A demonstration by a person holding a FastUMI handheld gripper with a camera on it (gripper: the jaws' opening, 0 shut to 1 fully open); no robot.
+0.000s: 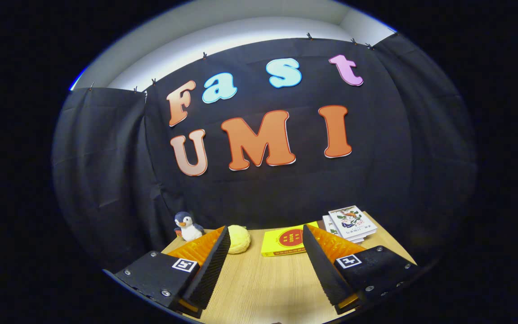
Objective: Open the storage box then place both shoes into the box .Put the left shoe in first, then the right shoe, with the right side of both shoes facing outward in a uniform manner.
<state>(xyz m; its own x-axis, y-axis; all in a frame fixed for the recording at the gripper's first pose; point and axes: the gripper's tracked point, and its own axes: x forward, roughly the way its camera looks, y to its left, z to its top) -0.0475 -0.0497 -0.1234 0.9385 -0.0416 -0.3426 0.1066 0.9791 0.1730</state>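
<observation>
black ribbed fingers (pixel 209 265) of the gripper (pixel 265 265) stand wide apart over bare wooden table (pixel 263 283), nothing between them. beyond, along the table's far edge: toy penguin (pixel 188 226), yellow sponge (pixel 239 239), yellow book (pixel 286 241), stacked booklets (pixel 351 222) at the far right corner.

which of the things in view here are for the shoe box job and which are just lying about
For the job:
- the gripper, fingers open over the table with nothing between them
- no storage box or shoes can be seen

Just lying about:
- toy penguin beyond the left finger
- yellow round thing beside it
- yellow book ahead, between the fingers
- stack of books beyond the right finger
- wooden table
</observation>
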